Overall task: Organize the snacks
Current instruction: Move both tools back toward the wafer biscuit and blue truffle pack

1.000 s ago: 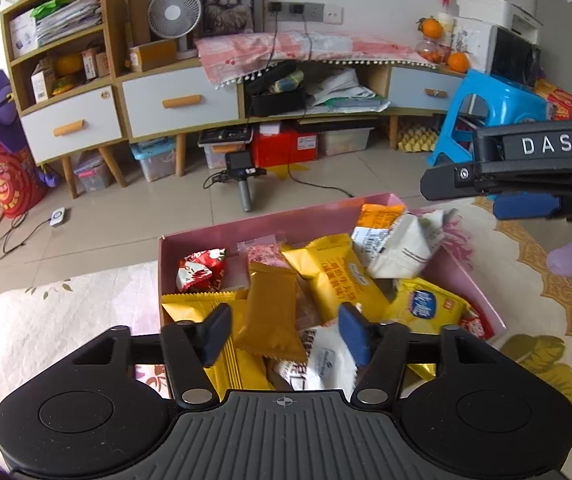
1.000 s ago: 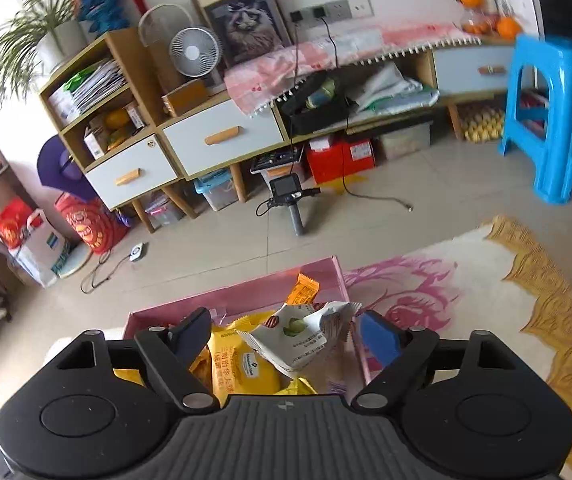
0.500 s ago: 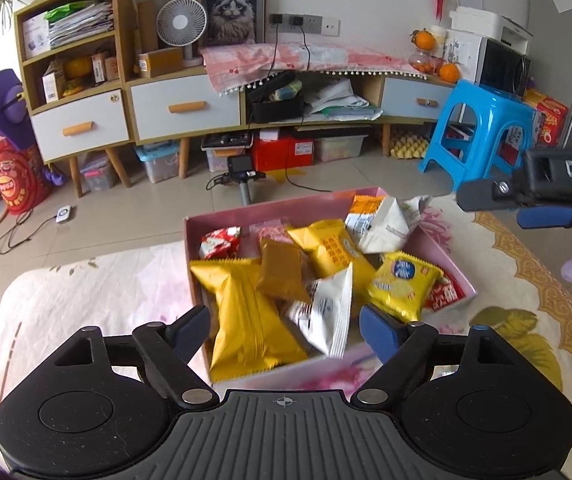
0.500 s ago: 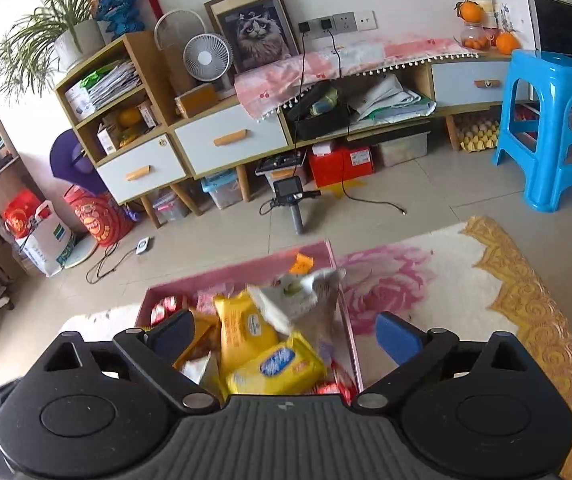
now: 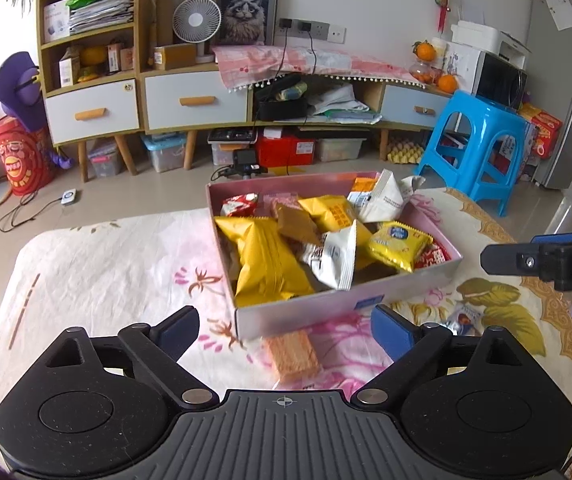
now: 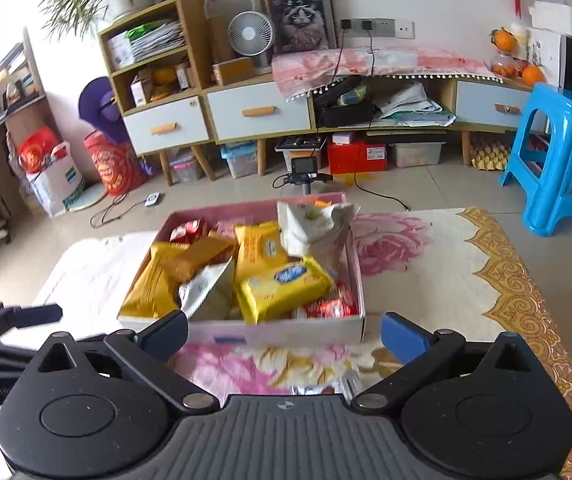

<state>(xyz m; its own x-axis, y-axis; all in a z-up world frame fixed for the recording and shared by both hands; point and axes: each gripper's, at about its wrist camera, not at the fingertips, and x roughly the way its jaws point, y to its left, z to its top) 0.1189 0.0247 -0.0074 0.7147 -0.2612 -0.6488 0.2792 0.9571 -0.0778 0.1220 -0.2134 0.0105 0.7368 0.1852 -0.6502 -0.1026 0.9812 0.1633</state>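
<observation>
A pink box (image 5: 346, 308) full of snack packets stands on the flowered cloth, among them a big yellow bag (image 5: 269, 260) and a white bag (image 5: 386, 200) at its back. My left gripper (image 5: 286, 330) hovers before the box's near wall, jaws opening, gripping nothing. An orange wafer packet (image 5: 292, 354) lies on the cloth under it. My right gripper (image 6: 283, 336) is also held back from the box (image 6: 277, 334), jaws opening and empty, and a small packet (image 6: 326, 388) lies just below it. Each gripper shows at the edge of the other's view: the right (image 5: 526, 260), the left (image 6: 17, 318).
The table's far edge runs just behind the box, with tiled floor beyond. A blue stool (image 5: 482, 148) stands at the right and a low cabinet (image 5: 197, 100) along the wall. Another small packet (image 5: 462, 314) lies on the cloth right of the box.
Both grippers have drawn back from over the box and their jaws have spread wider. The brown-gold packet and the white bag that were between the fingers now lie in the box.
</observation>
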